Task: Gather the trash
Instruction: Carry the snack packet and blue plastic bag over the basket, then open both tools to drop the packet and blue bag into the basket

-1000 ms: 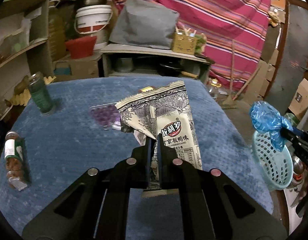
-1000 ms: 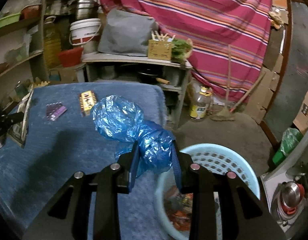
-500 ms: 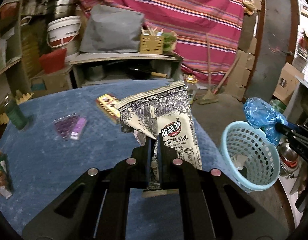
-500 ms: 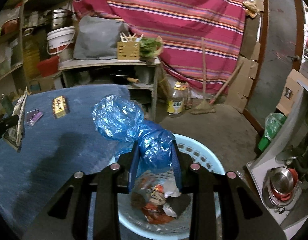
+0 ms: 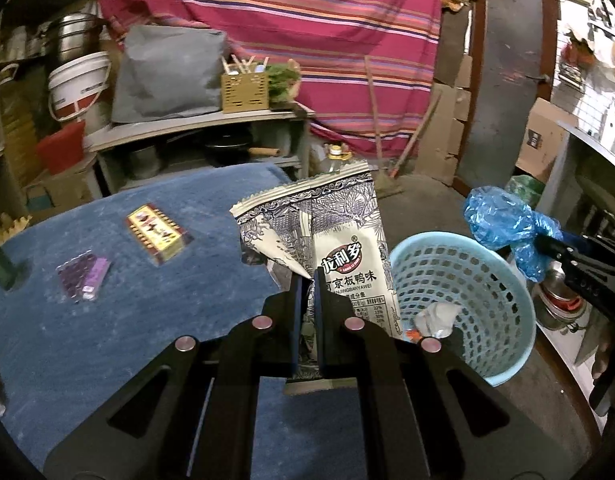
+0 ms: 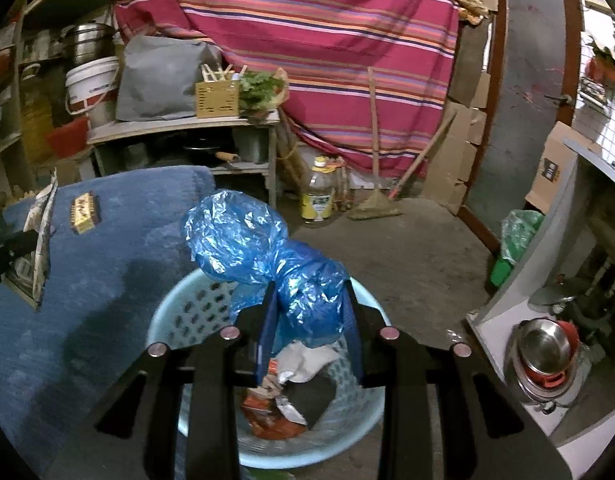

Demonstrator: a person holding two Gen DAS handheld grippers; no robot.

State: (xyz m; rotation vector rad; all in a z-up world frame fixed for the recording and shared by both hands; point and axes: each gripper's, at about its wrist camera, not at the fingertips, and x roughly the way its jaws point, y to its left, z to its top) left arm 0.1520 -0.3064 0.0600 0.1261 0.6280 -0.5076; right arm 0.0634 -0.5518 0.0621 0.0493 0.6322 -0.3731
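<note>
My left gripper (image 5: 306,280) is shut on an empty snack packet (image 5: 339,248), white with a dark pattern, held upright over the blue table's right edge beside the basket. My right gripper (image 6: 309,296) is shut on a crumpled blue plastic bag (image 6: 263,248), which hangs directly above the light blue basket (image 6: 187,316). In the left wrist view the blue bag (image 5: 499,220) and right gripper (image 5: 547,242) show past the basket (image 5: 503,300). Wrappers and paper lie in the basket's bottom. The packet (image 6: 41,240) also appears at the left of the right wrist view.
On the blue tablecloth (image 5: 107,320) lie a yellow-and-red packet (image 5: 159,234) and a purple blister pack (image 5: 83,276). A shelf unit (image 6: 179,128) with buckets, pots and a grey bag stands behind. An oil bottle (image 6: 317,194) and a broom stand on the floor; a steel pot (image 6: 541,350) sits right.
Both grippers have swung right. The blue bag has gone from over the table's edge to above the basket. The snack packet has come from mid-table to the table's right edge beside the basket.
</note>
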